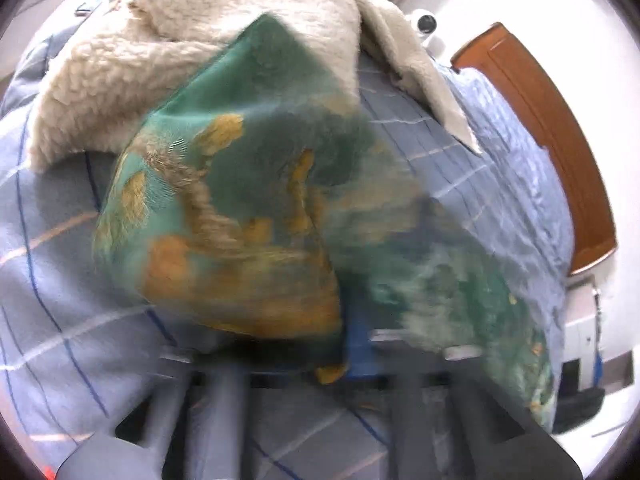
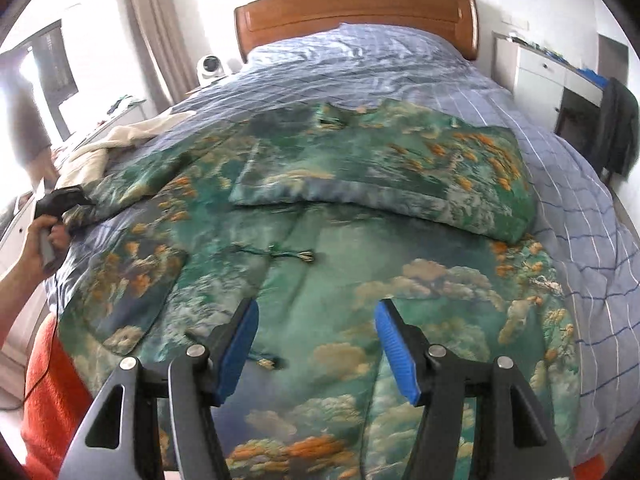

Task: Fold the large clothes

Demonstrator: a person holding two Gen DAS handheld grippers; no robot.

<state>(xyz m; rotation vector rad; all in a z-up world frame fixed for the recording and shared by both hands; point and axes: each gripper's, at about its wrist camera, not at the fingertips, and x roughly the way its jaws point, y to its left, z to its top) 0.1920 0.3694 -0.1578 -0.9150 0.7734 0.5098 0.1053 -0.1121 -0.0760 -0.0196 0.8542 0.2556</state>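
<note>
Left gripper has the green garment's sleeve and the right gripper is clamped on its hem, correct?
Not quite. The right gripper is open, hovering over the green garment with nothing between its blue pads, as the right wrist view shows. The left gripper does hold the sleeve at the bed's left edge.

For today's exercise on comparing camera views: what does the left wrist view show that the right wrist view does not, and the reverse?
Only the left wrist view: a close, blurred bunch of the green printed garment at the left gripper, whose fingers are shut on it.

Only the right wrist view: the whole garment spread flat, one sleeve folded across it, the open right gripper empty above it, a hand holding the left gripper, and white drawers.

Both: the blue checked bedcover, wooden headboard, cream fleece and small white camera.
</note>
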